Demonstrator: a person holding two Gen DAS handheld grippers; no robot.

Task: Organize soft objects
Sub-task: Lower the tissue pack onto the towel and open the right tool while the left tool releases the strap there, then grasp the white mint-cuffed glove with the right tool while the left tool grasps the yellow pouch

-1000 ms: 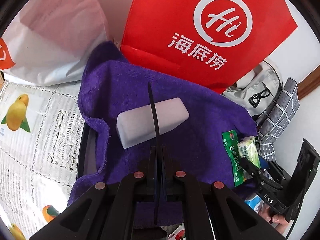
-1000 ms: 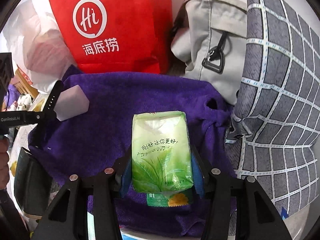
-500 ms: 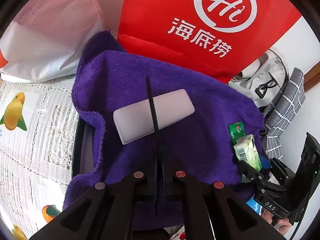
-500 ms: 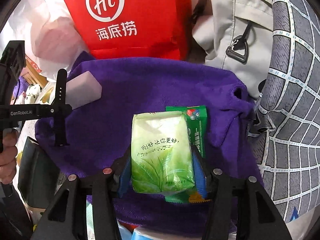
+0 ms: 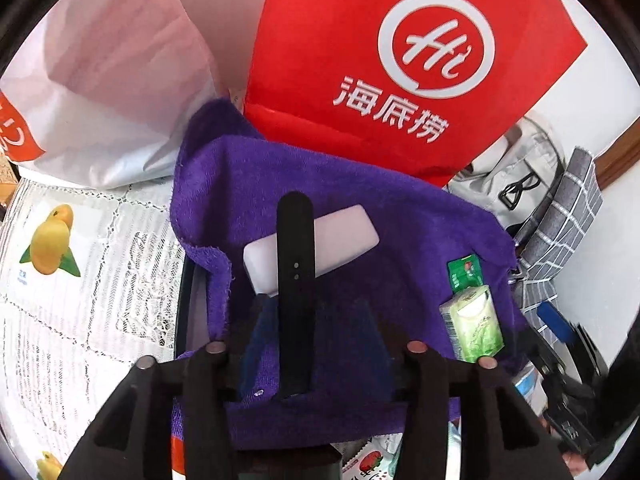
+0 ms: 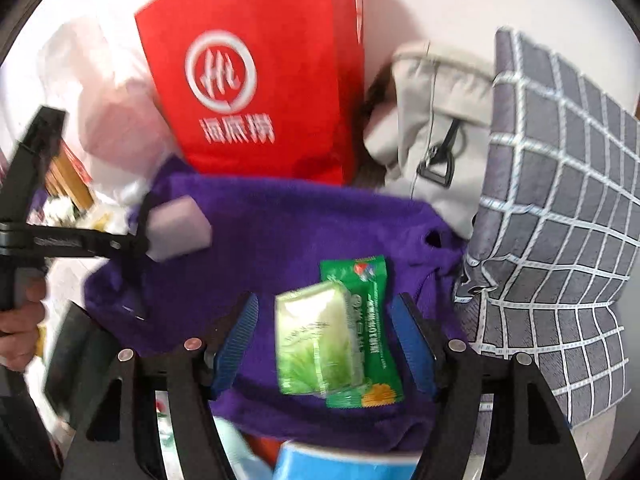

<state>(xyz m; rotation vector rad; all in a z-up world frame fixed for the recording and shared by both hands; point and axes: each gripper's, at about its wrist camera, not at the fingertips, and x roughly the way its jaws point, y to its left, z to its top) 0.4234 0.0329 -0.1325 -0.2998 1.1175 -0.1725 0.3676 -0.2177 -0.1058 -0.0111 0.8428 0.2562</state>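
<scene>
A purple towel (image 5: 360,224) (image 6: 288,232) lies spread out. A black strap (image 5: 295,292) lies on it between the fingers of my open left gripper (image 5: 312,332), across a white soft block (image 5: 344,232) (image 6: 180,232). My right gripper (image 6: 326,344) is open; the light green tissue pack (image 6: 316,340) (image 5: 472,328) lies loose between its blue pads, partly on a dark green sachet (image 6: 370,292) (image 5: 464,272).
A red paper bag (image 5: 400,60) (image 6: 256,80) stands behind the towel. A white plastic bag (image 5: 100,80) is at the left, a grey bag (image 6: 432,128) and a checked grey cushion (image 6: 560,220) at the right. A fruit-print tablecloth (image 5: 80,280) covers the table.
My left gripper has opened and let go of the black strap, which now lies flat. My right gripper has opened and released the tissue pack onto the towel and sachet.
</scene>
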